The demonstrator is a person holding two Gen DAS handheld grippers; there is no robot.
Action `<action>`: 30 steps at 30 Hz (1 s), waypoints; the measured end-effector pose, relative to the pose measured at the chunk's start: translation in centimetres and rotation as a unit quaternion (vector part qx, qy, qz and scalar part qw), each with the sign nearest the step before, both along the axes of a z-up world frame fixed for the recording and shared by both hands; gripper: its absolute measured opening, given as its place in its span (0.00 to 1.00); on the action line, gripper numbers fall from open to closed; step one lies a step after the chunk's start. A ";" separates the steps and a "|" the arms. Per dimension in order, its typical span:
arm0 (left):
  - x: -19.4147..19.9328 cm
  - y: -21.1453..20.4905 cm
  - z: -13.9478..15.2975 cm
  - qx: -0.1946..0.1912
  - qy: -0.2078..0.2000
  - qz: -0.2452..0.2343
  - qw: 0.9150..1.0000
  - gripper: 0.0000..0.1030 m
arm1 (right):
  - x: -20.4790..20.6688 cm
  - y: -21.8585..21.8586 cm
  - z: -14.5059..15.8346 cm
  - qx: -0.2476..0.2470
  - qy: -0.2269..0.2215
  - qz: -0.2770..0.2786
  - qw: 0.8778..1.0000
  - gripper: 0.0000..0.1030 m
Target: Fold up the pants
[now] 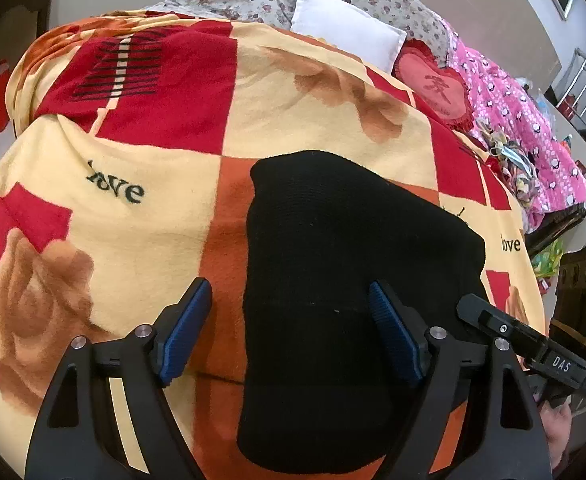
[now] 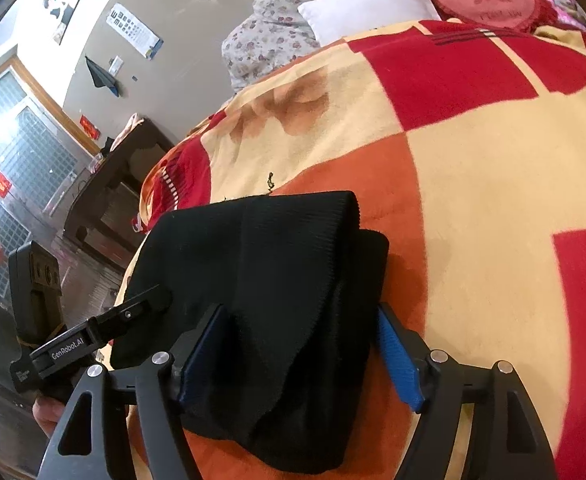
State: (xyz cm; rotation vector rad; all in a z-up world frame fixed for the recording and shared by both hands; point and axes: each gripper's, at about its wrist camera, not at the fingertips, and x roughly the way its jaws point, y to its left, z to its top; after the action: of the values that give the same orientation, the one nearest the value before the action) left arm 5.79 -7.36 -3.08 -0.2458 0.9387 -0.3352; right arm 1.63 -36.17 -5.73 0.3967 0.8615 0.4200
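While folded black pants (image 1: 345,280) lie lower centre on the blanket (image 1: 141,240), left gripper (image 1: 289,328) spread, right gripper (image 2: 301,356) spread, straddling them.

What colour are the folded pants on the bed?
Plain black pants, no pattern; clearest in the left wrist view.

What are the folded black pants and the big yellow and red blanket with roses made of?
The folded black pants look like a ribbed knit, maybe wool or acrylic: fine parallel ridges show along the folds, matte, no shine. The big yellow and red blanket with roses looks like soft fleece or plush: its surface is fuzzy and the printed edges blur slightly. The exact fibre cannot be told.
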 end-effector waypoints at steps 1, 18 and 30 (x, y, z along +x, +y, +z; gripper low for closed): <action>0.0 0.0 0.0 -0.001 0.000 0.001 1.000 0.79 | 0.0 0.1 0.0 0.001 -0.001 0.000 1.000 0.73; -1.2 -2.2 2.6 0.017 -0.034 -0.021 0.999 0.56 | -0.7 1.4 3.3 -0.049 -0.066 0.019 0.996 0.43; 5.5 -2.1 2.2 0.044 -0.016 0.002 0.999 0.55 | 6.5 2.4 4.4 -0.070 -0.083 0.012 0.994 0.44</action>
State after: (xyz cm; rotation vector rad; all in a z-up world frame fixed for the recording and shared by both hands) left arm 11.31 -9.51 -0.90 -0.1614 0.9190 -0.2916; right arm 8.11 -33.82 -1.36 0.2179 0.7296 0.4066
